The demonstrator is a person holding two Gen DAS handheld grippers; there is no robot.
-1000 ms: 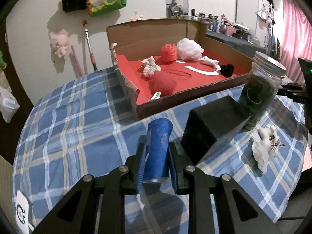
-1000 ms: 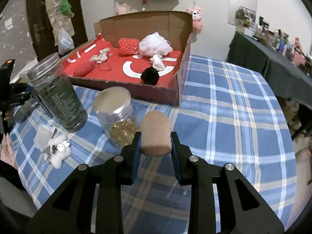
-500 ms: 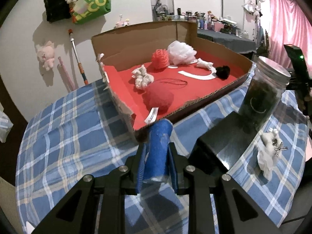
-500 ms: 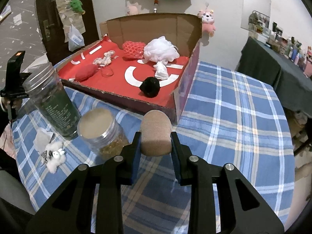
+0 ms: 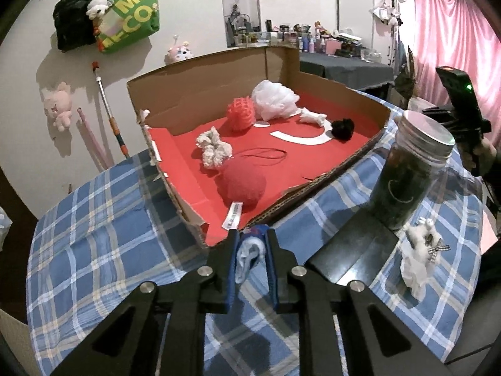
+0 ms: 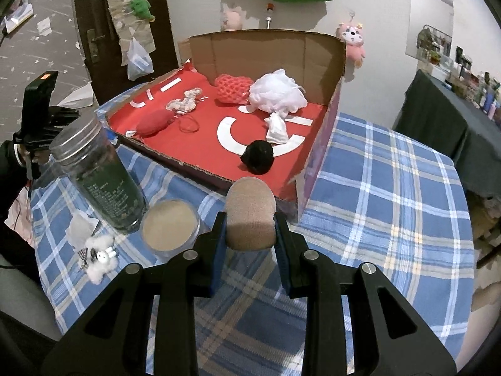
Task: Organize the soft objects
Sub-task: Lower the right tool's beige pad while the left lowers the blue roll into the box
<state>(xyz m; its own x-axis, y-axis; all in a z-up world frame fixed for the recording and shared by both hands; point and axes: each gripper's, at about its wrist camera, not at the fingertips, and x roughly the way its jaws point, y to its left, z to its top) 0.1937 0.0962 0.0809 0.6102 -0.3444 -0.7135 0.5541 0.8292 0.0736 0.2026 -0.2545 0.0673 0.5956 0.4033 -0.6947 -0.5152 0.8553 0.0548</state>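
In the left wrist view, the shallow cardboard box with a red floor (image 5: 341,92) already holds several soft things: a red knitted ball (image 5: 244,180), a cream scrunchie (image 5: 214,150), an orange mesh puff (image 5: 240,113), a white mesh bath puff (image 5: 275,100), a small white cloth piece (image 5: 311,116) and a black pompom (image 5: 343,128), so much of the sorting looks done. The left gripper (image 5: 252,247) is clamped on a blue fabric roll (image 5: 250,250), just at the near edge of the box and not yet inside it; its jaws have just been closing, and the roll, a plump cylinder a second ago, is now squashed thin between the pads. A fluffy white toy with a checked bow (image 5: 419,246) lies on the blue plaid tablecloth (image 5: 94,235) beside the tall dark glass jar with a metal lid (image 5: 407,175), seemingly still to be sorted. In the right wrist view, the right gripper (image 6: 250,228) is clamped on a tan foam cylinder (image 6: 250,216), unchanged in grip, held above the cloth just short of the box's near wall. The box looms nearer than before, and the short clear jar with a beige lid (image 6: 170,227) now sits lower left.
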